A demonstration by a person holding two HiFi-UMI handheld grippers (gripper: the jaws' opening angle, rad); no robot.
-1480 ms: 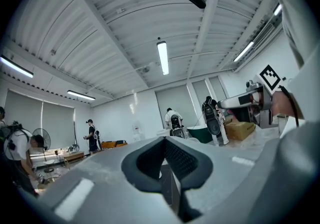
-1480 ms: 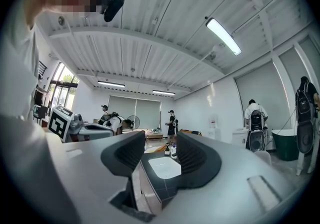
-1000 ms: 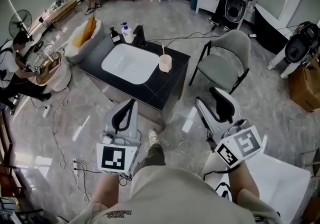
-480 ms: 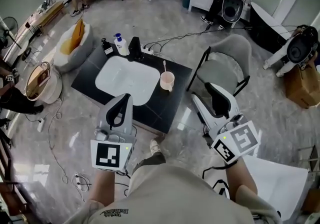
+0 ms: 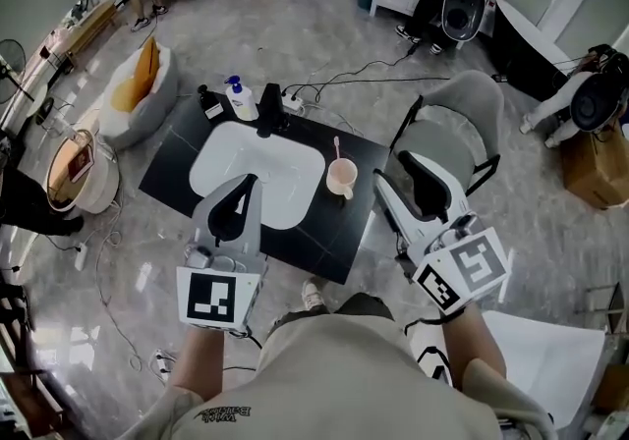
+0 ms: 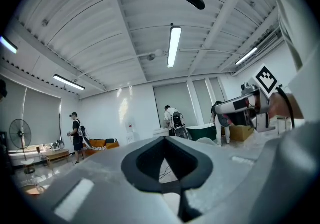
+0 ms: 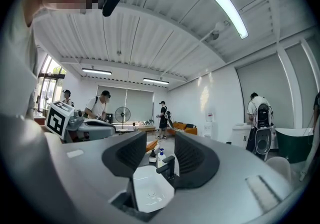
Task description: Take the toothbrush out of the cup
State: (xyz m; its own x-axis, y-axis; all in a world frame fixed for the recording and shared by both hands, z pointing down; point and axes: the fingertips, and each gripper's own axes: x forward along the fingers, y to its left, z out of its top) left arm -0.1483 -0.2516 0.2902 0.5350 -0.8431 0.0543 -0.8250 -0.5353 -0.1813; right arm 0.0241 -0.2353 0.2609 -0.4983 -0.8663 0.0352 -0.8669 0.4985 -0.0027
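pink cup (image 5: pixel 342 179), one; toothbrush (image 5: pixel 337 147), one; tongs (image 5: pixel 245 180) (image 5: pixel 393 171), two

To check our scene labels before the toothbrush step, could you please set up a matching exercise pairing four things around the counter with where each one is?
Things:
1 toothbrush
2 cup
3 pump bottle
4 grey chair

Places, as the head view shows them:
A on the floor, right of the counter
B on the counter, right of the basin
C standing in the cup
D at the counter's far edge, left of the faucet

Pairs: 1-C, 2-B, 3-D, 4-A
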